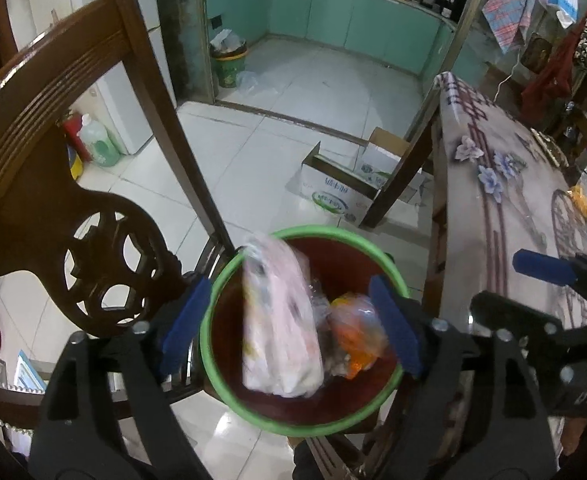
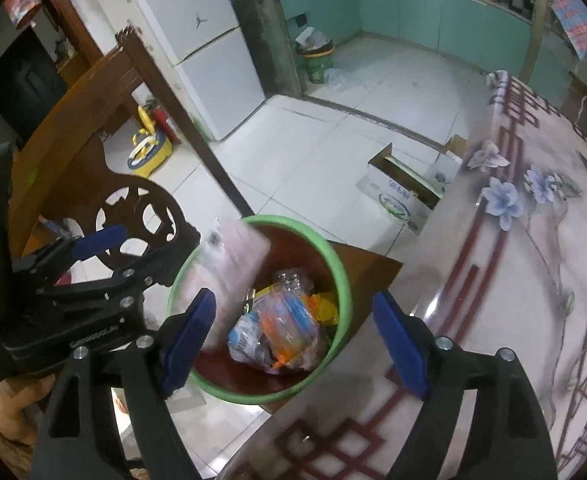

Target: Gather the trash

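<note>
Inside the green-rimmed red plastic bin (image 1: 229, 276), a blurred pale pink plastic bag (image 1: 279, 320) sits against the near wall, beside a crumpled clear wrapper with orange scraps (image 1: 353, 332). It looks light, limp and slippery, best pinched at a gathered fold. Both the left tool (image 1: 289, 324) and the right tool (image 2: 293, 336) hang wide open and empty above the bin, beside the floral-clothed counter (image 2: 533, 280).

Both views are fairly bright with soft, cool daylight that seems to come from the far kitchen end, leaving the tiled floor (image 1: 277, 148) pale and mildly glossy — shadows are faint. The pink bag (image 1: 279, 320) over the green-rimmed bin (image 2: 343, 280) is smeared by motion blur, and the tablecloth (image 2: 513, 280) in the right wrist view is streaked too. Fisheye bending curves straight lines, and black vignette fills the corners — the wooden chair (image 1: 53, 152) sits darker.
</note>
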{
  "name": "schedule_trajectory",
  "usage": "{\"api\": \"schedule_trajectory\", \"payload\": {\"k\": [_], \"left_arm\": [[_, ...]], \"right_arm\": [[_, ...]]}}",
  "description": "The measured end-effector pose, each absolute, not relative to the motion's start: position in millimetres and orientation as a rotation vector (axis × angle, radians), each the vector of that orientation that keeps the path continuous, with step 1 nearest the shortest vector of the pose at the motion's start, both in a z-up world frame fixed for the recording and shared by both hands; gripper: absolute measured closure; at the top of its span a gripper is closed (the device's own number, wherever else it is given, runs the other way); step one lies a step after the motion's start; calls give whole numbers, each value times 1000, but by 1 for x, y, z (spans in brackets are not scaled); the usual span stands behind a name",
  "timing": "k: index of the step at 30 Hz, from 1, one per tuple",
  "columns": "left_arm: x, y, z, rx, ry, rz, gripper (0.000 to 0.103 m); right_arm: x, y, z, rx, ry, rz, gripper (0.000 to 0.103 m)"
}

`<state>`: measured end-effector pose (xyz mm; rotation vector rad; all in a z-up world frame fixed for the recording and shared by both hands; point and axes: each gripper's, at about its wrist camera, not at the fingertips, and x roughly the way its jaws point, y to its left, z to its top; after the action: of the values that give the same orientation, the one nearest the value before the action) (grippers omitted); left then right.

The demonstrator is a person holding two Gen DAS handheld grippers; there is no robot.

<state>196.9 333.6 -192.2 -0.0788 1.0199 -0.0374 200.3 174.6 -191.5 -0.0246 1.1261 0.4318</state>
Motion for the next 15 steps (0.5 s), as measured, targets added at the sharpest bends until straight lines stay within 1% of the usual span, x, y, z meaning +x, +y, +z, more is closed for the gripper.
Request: {"api": "schedule_trajectory", "payload": {"k": [1,2,4,5,7,9,12,15], "left_arm": [[195,331,-189,-74,1010,-40,15],[194,328,-185,-70,1003,-43,14],[189,320,-176,-63,984,-54,11],[188,317,-173,-62,978,-58,10],[183,306,-163,-64,954,-75,10],[177,293,-151,-58,918,-84,10],[168,266,-132,-41,868,-119,10],[151,232,-110,-32,786,-163,5]], "right_arm": [[198,168,-188,-12,1116,424,24],[196,162,-184,-2,1105,413,24],[192,151,-176,9,1079,389,19],[187,142,-169,16,1054,368,18],[180,126,-157,24,1010,336,11],[168,105,-141,15,950,279,7],[152,76,-122,-15,878,204,7],[132,42,-103,-42,807,133,7]]}}
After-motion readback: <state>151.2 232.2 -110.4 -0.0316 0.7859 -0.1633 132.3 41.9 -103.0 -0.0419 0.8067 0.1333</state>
